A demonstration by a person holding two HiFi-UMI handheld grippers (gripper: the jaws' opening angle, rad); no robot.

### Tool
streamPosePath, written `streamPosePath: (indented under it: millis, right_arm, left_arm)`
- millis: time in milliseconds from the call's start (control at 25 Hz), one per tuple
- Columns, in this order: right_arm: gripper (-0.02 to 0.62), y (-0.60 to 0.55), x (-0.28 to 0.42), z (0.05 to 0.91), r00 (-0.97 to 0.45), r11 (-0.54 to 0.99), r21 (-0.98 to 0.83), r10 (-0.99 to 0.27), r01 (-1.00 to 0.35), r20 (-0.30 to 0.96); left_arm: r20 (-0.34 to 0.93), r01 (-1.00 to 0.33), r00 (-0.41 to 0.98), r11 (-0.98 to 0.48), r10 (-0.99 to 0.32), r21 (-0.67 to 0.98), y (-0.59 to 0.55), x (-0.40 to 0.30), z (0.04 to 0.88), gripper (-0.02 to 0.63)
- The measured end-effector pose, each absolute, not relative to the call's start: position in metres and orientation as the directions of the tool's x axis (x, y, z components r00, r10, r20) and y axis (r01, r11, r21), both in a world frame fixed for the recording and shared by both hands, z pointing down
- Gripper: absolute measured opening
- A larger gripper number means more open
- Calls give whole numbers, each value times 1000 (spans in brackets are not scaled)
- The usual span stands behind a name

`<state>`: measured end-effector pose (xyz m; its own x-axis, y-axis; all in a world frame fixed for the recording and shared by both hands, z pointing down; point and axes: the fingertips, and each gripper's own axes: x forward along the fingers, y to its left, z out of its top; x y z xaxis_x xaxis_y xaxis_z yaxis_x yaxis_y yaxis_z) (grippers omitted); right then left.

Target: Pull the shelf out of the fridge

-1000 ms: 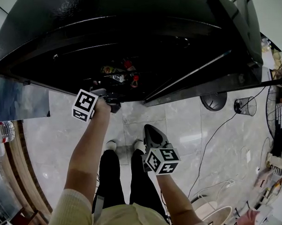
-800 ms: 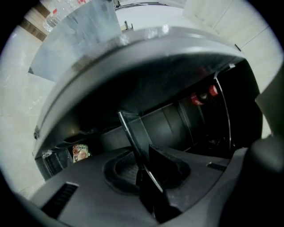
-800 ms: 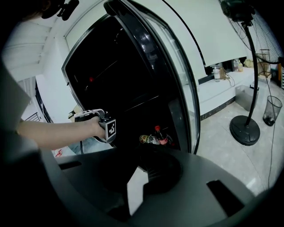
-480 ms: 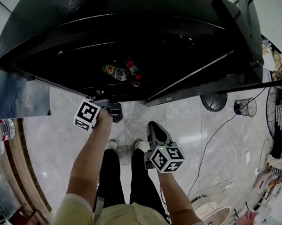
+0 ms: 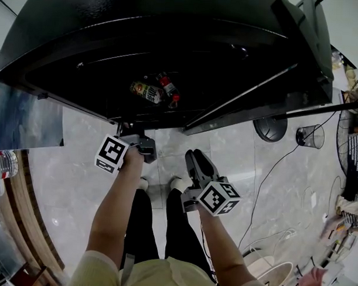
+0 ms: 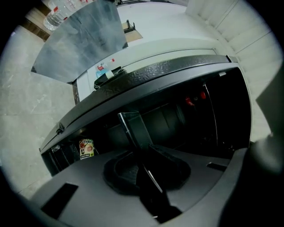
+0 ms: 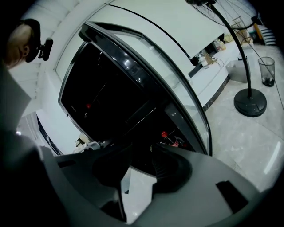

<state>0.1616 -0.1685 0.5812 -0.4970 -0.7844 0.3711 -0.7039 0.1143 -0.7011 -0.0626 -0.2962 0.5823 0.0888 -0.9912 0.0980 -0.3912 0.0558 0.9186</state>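
The black fridge (image 5: 171, 28) stands open ahead of me, its inside dark. A thin dark shelf panel (image 6: 132, 126) runs edge-on out of the fridge and between the jaws of my left gripper (image 6: 144, 162), which is shut on it. In the head view the left gripper (image 5: 138, 145) sits just in front of the fridge's lower front edge. My right gripper (image 5: 196, 165) hangs lower over the floor; its jaws have just been opening and hold nothing, with bare floor showing between them (image 7: 137, 170).
Bottles with red caps (image 5: 152, 91) lie inside the fridge, and a labelled can (image 6: 86, 148) stands at its left. A fan stand (image 5: 271, 128), a wire bin (image 5: 311, 135) and cables are on the floor to the right. My feet (image 5: 160, 184) are below the grippers.
The left gripper has drawn back from the fridge toward me, still gripping. The bottles inside now show more fully. The right gripper has rolled and its jaws have parted.
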Motion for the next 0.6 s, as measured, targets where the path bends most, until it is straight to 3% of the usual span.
streamPosePath:
  millis: [600]
  right_arm:
    - [175,-214,143,582,-513,29,-872,-818,-488,260]
  left_arm:
    - [105,-366,114,56,-988,929,-271,-63,581,60]
